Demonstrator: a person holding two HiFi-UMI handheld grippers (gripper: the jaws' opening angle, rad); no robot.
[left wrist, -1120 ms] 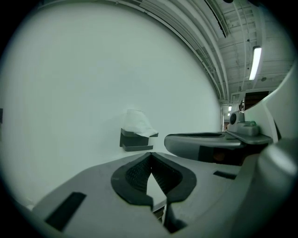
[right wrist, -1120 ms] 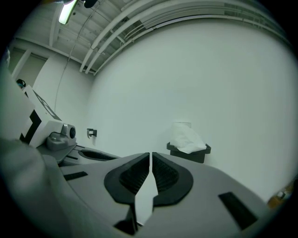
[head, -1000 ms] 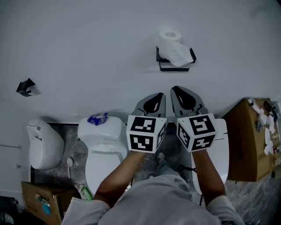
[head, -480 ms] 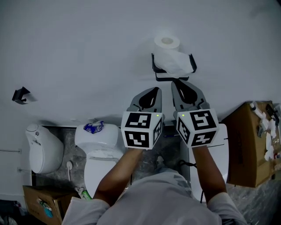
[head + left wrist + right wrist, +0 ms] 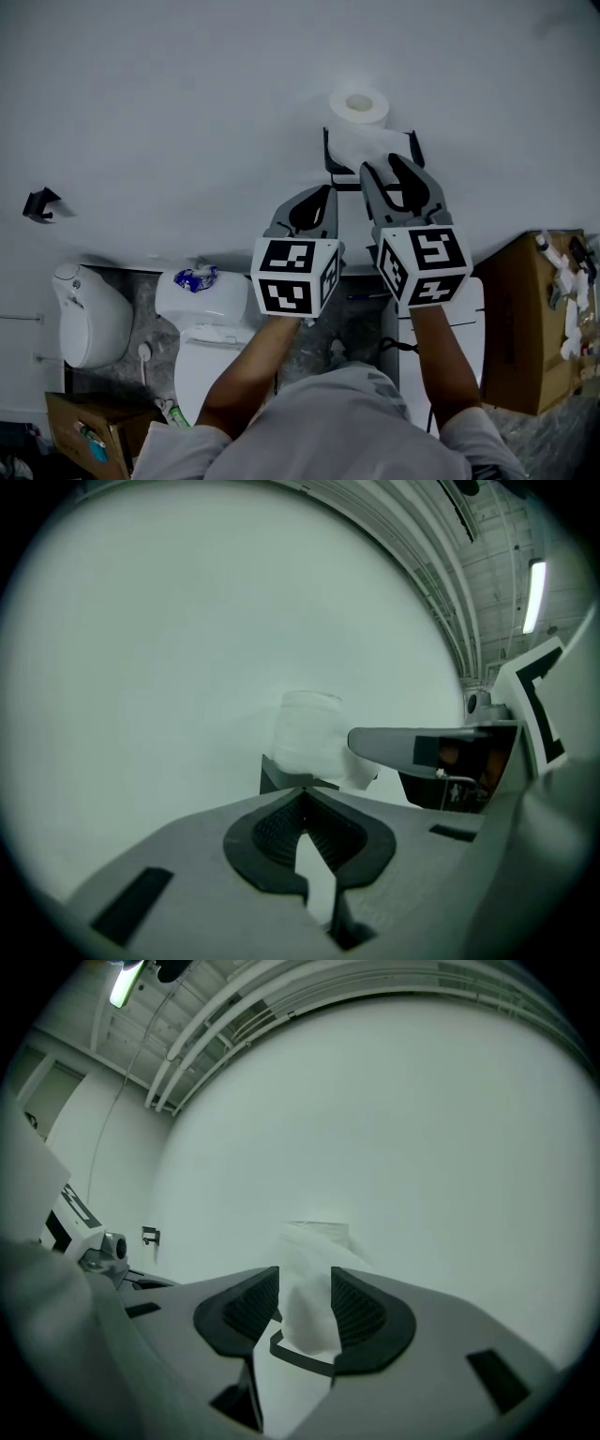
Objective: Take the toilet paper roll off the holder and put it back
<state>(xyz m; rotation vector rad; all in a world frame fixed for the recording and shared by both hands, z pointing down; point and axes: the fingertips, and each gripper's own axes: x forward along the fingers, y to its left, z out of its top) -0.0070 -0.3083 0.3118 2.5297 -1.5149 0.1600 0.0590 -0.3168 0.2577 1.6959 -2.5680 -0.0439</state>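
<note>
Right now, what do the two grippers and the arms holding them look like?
The left gripper and right gripper are grey, wedge-shaped jaw pairs with black ribbed pads. Each carries a white cube with black square markers. No cables show. The shirt is light with short sleeves. The right gripper's jaws are opening, toilet paper between them.

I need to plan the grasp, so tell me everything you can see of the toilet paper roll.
The toilet paper roll is white, soft-looking paper with a hollow core open at its top. It stands upright on end on the black holder fixed to the white wall. A loose sheet drapes down its front over the holder. The right gripper has its jaws opening on either side of that hanging paper, without visibly pressing it.
</note>
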